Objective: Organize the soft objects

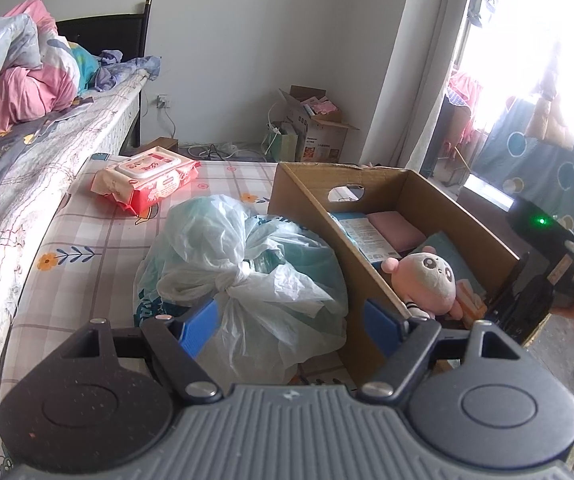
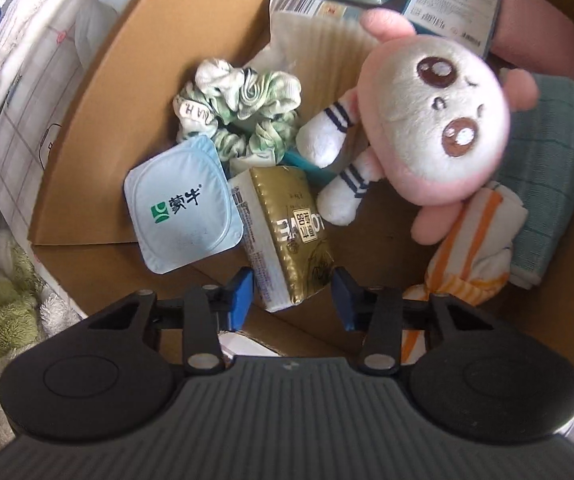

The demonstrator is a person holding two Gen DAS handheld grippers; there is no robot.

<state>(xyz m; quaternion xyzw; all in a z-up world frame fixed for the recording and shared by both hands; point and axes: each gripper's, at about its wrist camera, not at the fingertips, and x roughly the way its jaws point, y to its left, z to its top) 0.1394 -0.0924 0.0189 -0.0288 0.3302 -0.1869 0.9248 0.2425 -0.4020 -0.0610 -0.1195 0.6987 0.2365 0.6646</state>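
the right gripper points down into the cardboard box, which serves here as the landmark. its blue pads stand partly open at both sides of the near end of a gold tissue pack; a gap shows at each side, so it appears to hold nothing and the pack lies free on the box floor. beside the pack, toward the box's left wall, lies a yogurt cup with a green logo and chinese characters on its lid. behind both is a green and white scrunchie with a tag that reads "n.a.h.". the pink plush doll lies face up in the middle of the box, over a teal towel and an orange striped cloth, probably dropped there as a sorted soft thing.

outside the box, the left gripper is wide open and empty, with a knotted plastic bag just ahead of it, likely the next item. farther from the box lies a red wipes pack; its print is too small to read.
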